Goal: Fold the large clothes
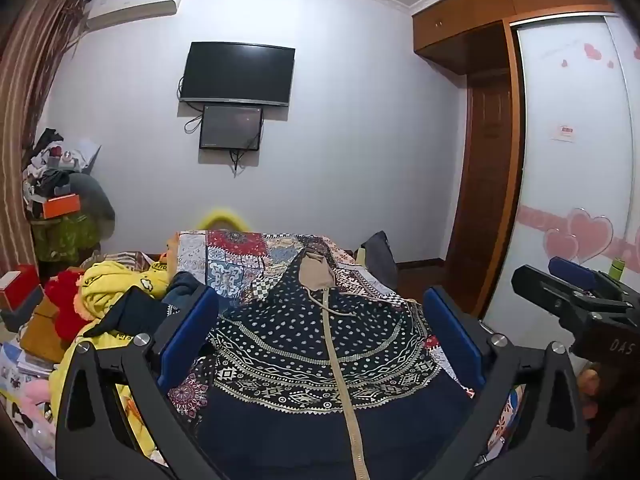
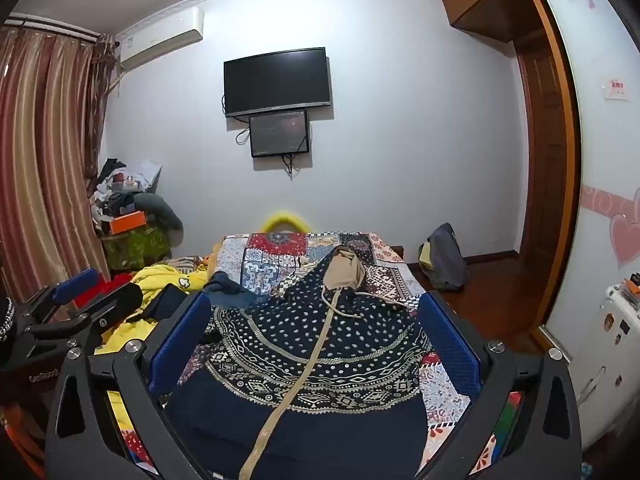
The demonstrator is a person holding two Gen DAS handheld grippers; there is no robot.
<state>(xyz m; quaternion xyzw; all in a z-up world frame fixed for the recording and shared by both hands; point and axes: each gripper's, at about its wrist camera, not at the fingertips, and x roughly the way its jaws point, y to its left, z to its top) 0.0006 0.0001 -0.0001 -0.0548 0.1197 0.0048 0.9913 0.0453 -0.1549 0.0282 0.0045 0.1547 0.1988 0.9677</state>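
Note:
A large navy hooded jacket point(image 1: 320, 360) with white dots, patterned bands and a tan zipper lies flat on the patchwork bedspread point(image 1: 240, 252), its tan-lined hood point(image 1: 318, 272) pointing to the far end. My left gripper point(image 1: 320, 316) hangs above the jacket with its blue pads wide open and nothing between them. In the right wrist view the same jacket point(image 2: 304, 360) spreads under my right gripper point(image 2: 316, 316), also wide open and empty. The right gripper point(image 1: 576, 296) shows at the right edge of the left wrist view, and the left gripper point(image 2: 84, 292) at the left edge of the right wrist view.
A heap of yellow, red and dark clothes point(image 1: 120, 300) lies left of the jacket. Boxes and clutter point(image 1: 60, 200) are stacked by the curtain. A wardrobe with a sliding door point(image 1: 576, 160) stands on the right; a grey bag point(image 2: 444, 260) sits on the floor by the bed.

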